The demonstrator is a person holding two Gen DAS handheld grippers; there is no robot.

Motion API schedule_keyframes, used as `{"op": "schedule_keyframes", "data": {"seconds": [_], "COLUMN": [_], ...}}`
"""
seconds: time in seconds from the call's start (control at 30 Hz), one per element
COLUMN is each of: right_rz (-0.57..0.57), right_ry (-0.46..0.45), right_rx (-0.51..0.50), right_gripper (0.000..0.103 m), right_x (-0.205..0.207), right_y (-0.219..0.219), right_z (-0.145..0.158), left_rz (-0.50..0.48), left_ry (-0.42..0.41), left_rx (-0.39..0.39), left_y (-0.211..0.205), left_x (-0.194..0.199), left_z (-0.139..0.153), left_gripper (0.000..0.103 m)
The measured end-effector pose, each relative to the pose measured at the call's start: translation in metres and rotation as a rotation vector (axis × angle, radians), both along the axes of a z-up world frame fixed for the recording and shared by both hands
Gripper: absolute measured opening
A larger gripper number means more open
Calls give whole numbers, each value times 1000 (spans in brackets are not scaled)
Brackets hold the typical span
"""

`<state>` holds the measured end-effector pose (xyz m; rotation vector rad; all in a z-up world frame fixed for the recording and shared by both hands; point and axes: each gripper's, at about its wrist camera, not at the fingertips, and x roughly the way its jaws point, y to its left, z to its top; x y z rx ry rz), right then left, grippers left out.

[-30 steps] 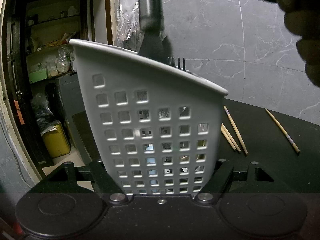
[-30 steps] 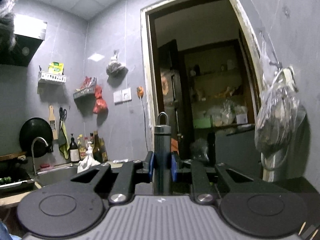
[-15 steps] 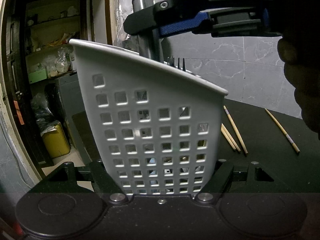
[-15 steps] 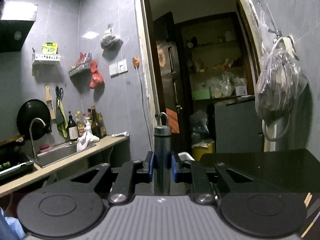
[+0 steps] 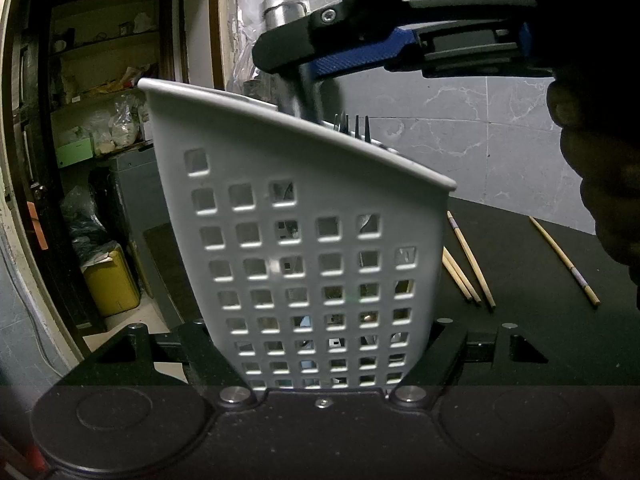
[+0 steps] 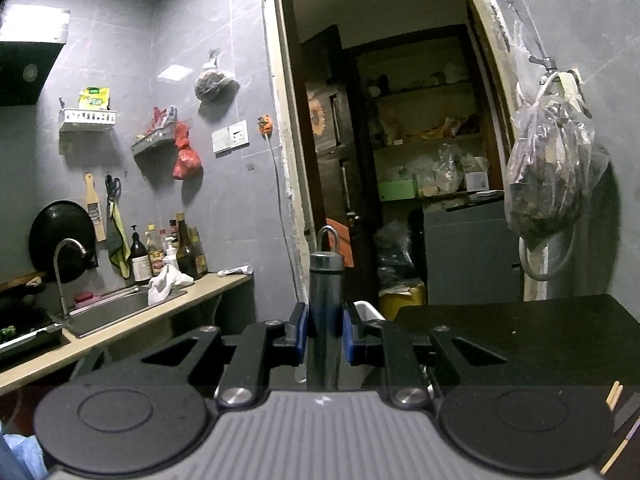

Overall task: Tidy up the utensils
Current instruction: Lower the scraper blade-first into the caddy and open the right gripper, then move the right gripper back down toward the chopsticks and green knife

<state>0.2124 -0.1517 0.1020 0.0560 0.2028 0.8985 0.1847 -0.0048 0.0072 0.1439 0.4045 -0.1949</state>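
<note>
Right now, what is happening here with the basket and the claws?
The left claw holds the white basket on the dark table. The right claw is shut on a metal handle and holds it in the basket's top. A fork stands inside. Chopsticks lie on the table.

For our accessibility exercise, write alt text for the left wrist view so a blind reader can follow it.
A white perforated basket sits gripped in the left gripper, while the right gripper lowers a metal utensil handle into it beside fork tines. Four chopsticks lie on the dark table behind.
</note>
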Motion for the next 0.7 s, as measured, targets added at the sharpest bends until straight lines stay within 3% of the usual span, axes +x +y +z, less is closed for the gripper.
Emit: {"op": "schedule_keyframes", "data": {"seconds": [0.03, 0.13, 0.23, 0.4, 0.47, 0.53, 0.7], "right_rz": [0, 3, -2, -63, -128, -223, -560], "right_ry": [0, -7, -27, -60, -83, -107, -76], "right_rx": [0, 3, 11, 42, 58, 74, 36], "right_gripper": [23, 43, 46, 66, 86, 98, 103], "right_x": [0, -1, -3, -4, -3, -2, 17], "right_y": [1, 0, -3, -19, -30, -43, -71], "right_z": [1, 1, 3, 7, 10, 12, 9], "left_rz": [0, 0, -1, -1, -1, -1, -1], "left_ry": [0, 1, 1, 1, 1, 1, 1], "left_rx": [0, -1, 0, 0, 0, 0, 0], "left_y": [0, 0, -1, -1, -1, -1, -1], "left_x": [0, 0, 0, 0, 0, 0, 0], "left_z": [0, 0, 0, 0, 0, 0, 0], "left_gripper": [77, 77, 77, 77, 77, 77, 77]}}
